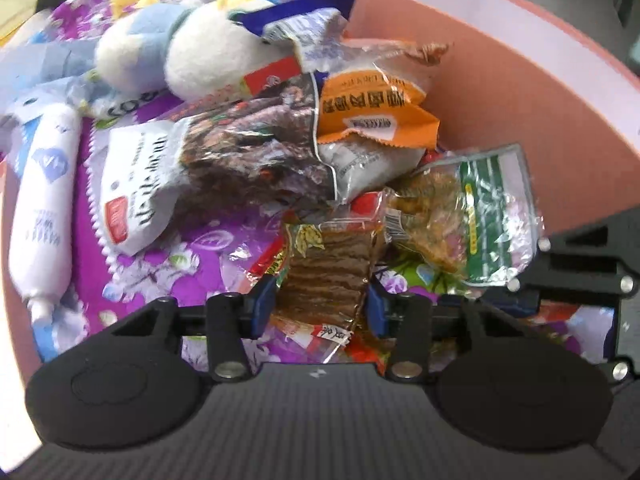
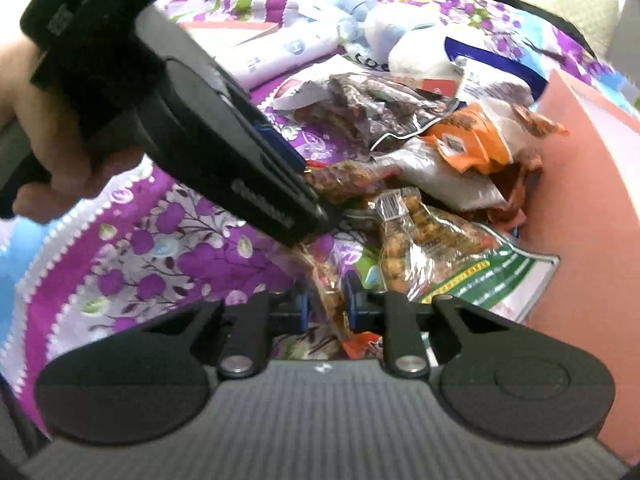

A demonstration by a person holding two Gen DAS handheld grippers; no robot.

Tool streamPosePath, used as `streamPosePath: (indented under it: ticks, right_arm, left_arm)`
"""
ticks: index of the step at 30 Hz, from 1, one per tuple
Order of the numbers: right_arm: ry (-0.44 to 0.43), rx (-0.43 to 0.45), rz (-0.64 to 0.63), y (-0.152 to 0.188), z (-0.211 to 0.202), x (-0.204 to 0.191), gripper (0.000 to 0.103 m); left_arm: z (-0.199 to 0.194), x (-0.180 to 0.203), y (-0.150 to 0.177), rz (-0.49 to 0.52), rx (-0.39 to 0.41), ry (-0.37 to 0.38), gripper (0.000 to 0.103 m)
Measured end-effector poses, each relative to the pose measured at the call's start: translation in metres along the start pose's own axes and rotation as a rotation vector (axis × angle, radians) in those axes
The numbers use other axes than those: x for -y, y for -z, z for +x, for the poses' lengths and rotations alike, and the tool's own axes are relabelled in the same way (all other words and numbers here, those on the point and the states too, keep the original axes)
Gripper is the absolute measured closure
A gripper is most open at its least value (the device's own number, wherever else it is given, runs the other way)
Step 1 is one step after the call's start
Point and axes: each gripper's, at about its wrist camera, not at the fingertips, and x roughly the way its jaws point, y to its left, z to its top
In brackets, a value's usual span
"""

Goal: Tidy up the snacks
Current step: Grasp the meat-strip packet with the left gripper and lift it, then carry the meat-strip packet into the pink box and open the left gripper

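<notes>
Snack packets gripped by both grippers.
The brown snack packet is clamped by the left gripper; a clear packet is pinched by the right gripper, lower centre.

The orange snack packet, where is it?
The orange snack packet lies atop the snack pile in the left wrist view, beside the pink box, right of the dark brown bag.

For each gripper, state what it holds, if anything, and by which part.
The left gripper is shut on the brown snack packet, pinching its lower sides. The right gripper is shut on a clear snack packet, gripping its narrow lower end.
</notes>
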Motion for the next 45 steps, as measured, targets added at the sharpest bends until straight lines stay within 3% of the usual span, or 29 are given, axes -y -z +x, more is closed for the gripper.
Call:
streamPosePath:
  ticks: [3,4,10,17,20,33,40,45]
  right_arm:
    - [0.021,0.007,0.006,0.005,-0.011,-0.005,0.085]
    - [0.022,0.009,0.015,0.007,-0.015,-0.006,0.085]
    - [0.034,0.048,0.073,0.016,-0.041,-0.010,0.087]
    - [0.014,0.096,0.152,0.030,-0.067,-0.005,0.087]
    - [0.000,0.103,0.185,0.034,-0.077,-0.003,0.093]
    - [-0.009,0.165,0.287,0.036,-0.120,0.000,0.094]
    - [-0.020,0.219,0.379,0.030,-0.165,0.003,0.094]
    - [0.002,0.271,0.372,0.023,-0.193,0.005,0.094]
  left_arm:
    - [-0.021,0.000,0.005,-0.063,0.038,-0.005,0.061]
    - [-0.027,-0.001,0.007,-0.094,0.045,-0.003,0.078]
    - [-0.059,-0.008,0.026,-0.262,0.087,-0.022,0.092]
    - [-0.093,0.006,0.057,-0.354,0.128,-0.021,0.095]
    - [-0.106,0.013,0.069,-0.391,0.145,-0.025,0.095]
    - [-0.157,0.049,0.105,-0.517,0.184,-0.036,0.095]
    - [-0.208,0.068,0.099,-0.493,0.222,-0.075,0.095]
    - [-0.233,0.083,0.083,-0.477,0.259,-0.067,0.095]
